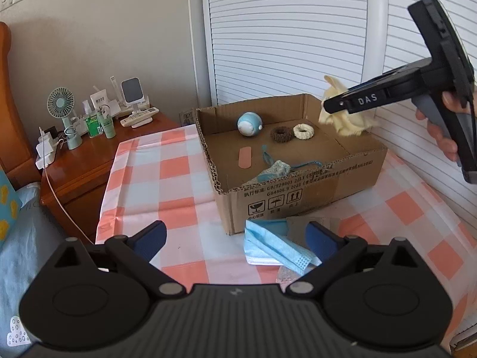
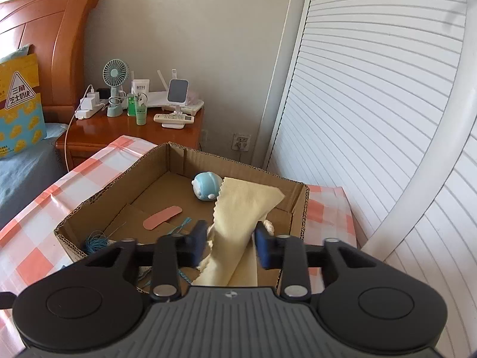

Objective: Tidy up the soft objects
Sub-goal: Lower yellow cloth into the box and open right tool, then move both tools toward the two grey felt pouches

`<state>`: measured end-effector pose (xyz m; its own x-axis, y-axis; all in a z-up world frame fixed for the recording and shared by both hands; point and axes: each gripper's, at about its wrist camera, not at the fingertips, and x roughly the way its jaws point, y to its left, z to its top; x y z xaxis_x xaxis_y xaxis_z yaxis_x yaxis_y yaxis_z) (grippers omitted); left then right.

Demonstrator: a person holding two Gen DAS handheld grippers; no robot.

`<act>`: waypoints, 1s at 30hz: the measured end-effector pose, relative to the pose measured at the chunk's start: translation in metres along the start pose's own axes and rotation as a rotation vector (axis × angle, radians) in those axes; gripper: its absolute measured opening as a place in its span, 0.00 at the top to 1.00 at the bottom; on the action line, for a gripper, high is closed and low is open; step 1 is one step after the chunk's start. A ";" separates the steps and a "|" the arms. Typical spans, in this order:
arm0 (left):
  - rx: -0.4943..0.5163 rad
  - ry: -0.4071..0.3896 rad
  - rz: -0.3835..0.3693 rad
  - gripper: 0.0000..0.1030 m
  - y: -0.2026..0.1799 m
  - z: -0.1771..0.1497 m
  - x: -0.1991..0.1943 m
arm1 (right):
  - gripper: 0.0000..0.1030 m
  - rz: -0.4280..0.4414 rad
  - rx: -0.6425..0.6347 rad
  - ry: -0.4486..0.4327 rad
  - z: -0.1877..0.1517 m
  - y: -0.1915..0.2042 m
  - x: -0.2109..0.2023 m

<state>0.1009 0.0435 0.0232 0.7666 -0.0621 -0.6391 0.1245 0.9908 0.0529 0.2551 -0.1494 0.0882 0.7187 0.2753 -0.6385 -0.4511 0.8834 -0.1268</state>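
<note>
My right fingers [image 2: 229, 243] clamped the cream cloth [image 2: 238, 223] above the cardboard box [image 2: 92, 205], left fingers [image 1: 235, 238] spread wide, blue mask [image 1: 274, 247] at twelve o'clock, "DAS" on the right gripper.

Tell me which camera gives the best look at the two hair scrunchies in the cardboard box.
The left wrist view: the brown scrunchie and white scrunchie lie side by side, unobstructed. In the right wrist view the yellow cloth in the right gripper covers them; only a white sliver shows.
</note>
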 end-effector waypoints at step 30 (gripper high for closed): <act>-0.038 0.019 -0.013 0.03 0.004 -0.028 -0.022 | 0.00 0.075 0.013 0.121 -0.121 0.075 -0.045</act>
<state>0.0672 0.0524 0.0156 0.7532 -0.0732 -0.6537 0.1103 0.9938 0.0158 0.1250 -0.1414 0.0151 0.6141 0.2937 -0.7326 -0.4939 0.8670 -0.0664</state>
